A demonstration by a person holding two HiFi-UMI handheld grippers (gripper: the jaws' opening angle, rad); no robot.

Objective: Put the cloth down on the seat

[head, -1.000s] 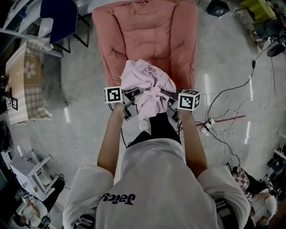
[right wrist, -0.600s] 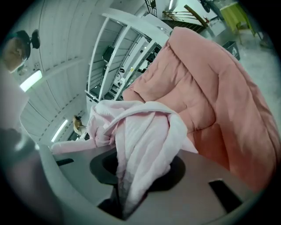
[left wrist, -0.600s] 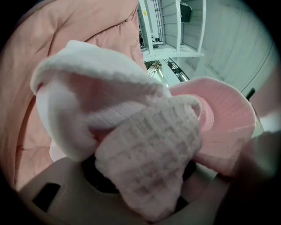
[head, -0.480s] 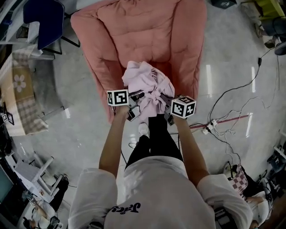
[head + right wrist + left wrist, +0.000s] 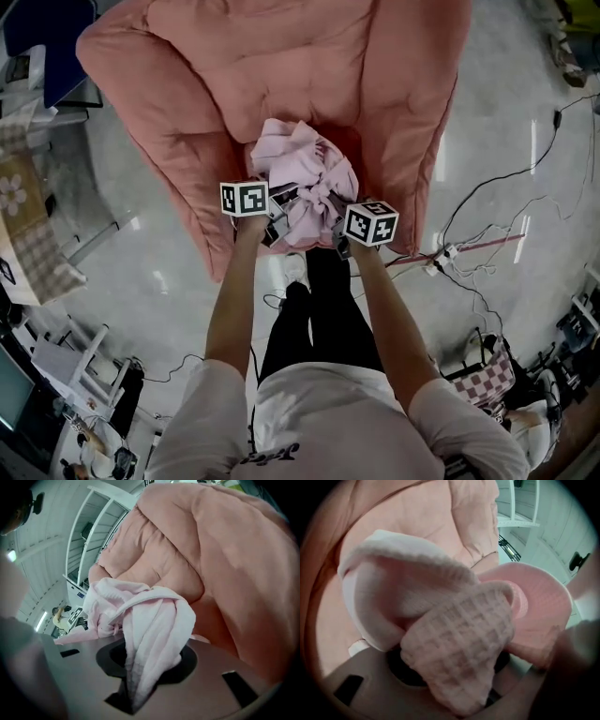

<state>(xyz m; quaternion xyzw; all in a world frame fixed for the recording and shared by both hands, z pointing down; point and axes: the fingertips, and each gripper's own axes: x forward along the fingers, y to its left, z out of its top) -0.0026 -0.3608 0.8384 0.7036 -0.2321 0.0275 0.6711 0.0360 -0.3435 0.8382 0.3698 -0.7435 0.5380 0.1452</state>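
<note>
A crumpled pale pink cloth (image 5: 300, 169) hangs bunched between my two grippers, over the front part of the seat (image 5: 281, 84) of a salmon-pink padded armchair. My left gripper (image 5: 279, 208) holds its left side, and a waffle-weave fold (image 5: 459, 639) fills the jaws. My right gripper (image 5: 332, 225) holds the right side, with a twisted strand of cloth (image 5: 150, 639) running down into its jaws. In the gripper views the cloth hides both sets of fingertips. Whether the cloth touches the cushion I cannot tell.
The armchair's thick arms (image 5: 178, 169) (image 5: 417, 141) flank the cloth. The person's legs (image 5: 319, 300) stand at the chair's front. Cables and a power strip (image 5: 441, 262) lie on the floor at right. A blue chair (image 5: 42, 37) and a checked cloth (image 5: 19, 225) are at left.
Both grippers have carried the cloth forward over the armchair, which now fills more of the head view. The grip on the cloth looks the same.
</note>
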